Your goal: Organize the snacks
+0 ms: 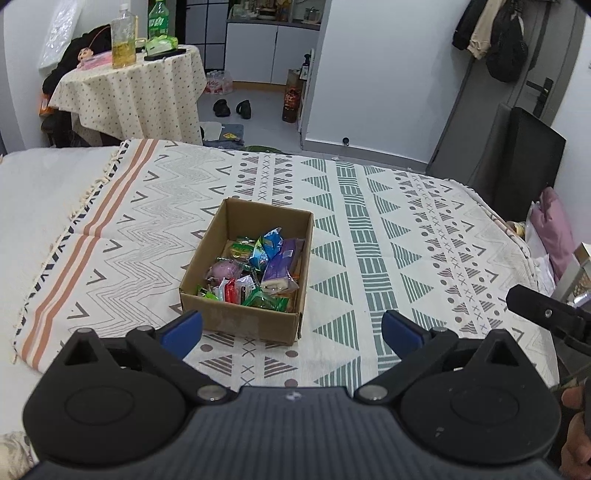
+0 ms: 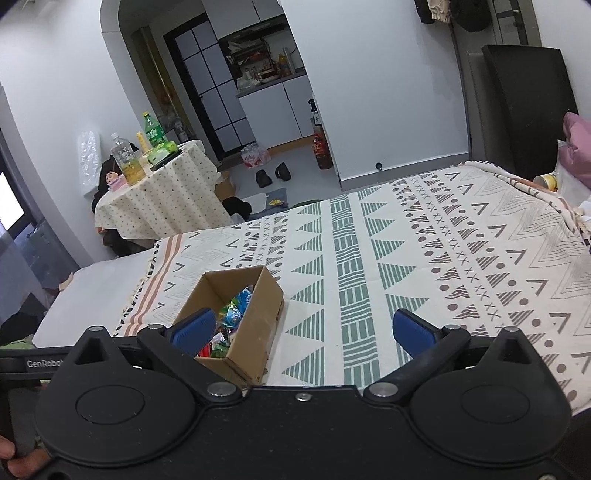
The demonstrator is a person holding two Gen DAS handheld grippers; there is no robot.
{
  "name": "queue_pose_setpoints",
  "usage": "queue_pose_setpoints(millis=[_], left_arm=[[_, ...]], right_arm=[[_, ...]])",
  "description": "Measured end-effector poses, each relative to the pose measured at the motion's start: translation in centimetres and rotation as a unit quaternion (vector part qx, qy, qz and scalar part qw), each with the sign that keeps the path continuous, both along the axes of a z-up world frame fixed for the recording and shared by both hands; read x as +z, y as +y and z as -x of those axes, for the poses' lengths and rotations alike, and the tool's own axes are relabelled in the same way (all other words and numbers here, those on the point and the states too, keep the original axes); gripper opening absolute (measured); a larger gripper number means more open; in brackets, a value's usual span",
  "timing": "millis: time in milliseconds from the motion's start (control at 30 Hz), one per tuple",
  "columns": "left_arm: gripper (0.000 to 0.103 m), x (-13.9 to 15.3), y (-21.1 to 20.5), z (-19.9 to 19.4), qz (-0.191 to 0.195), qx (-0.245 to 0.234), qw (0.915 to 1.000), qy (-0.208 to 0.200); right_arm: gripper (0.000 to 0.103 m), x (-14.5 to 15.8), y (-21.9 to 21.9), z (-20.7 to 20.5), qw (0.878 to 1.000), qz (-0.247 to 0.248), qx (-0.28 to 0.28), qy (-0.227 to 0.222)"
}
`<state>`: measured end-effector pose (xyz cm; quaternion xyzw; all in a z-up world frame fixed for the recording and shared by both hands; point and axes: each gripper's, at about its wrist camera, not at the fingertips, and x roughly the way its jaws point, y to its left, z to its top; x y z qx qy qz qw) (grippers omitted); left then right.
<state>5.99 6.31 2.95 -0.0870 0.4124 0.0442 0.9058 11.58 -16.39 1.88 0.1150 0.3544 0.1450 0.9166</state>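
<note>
Both grippers, left (image 1: 291, 332) and right (image 2: 303, 330), are being held wide open, empty. Snacks (image 1: 255, 271) are being kept in the cardboard box (image 1: 240, 317).

- A lived-in home, a small one-room flat: a bed (image 1: 44, 192) with a patterned blanket (image 1: 388, 229) lies right ahead of the tool.
- Beyond it to the left, a round table (image 1: 129, 92) holds bottles (image 1: 123, 37).
- Straight beyond, slippers (image 1: 232, 108) on the floor and kitchen cabinets (image 1: 273, 48).
- Far right, coats (image 1: 491, 33) hang by a door (image 1: 535, 81).
</note>
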Motion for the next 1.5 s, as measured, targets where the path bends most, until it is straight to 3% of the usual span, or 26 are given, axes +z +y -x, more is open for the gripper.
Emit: queue_pose_setpoints(millis=[700,1500], left_arm=[[0.103,3.1,0.6,3.8,-0.017,-0.019,0.9989,-0.038],[0.103,3.6,1.5,4.4,-0.014,-0.012,0.9989,-0.044]], right_arm=[[0.103,3.0,0.5,3.7,0.999,0.026,0.023,-0.038],[0.103,4.2,1.7,4.4,0.997,0.038,0.033,-0.052]])
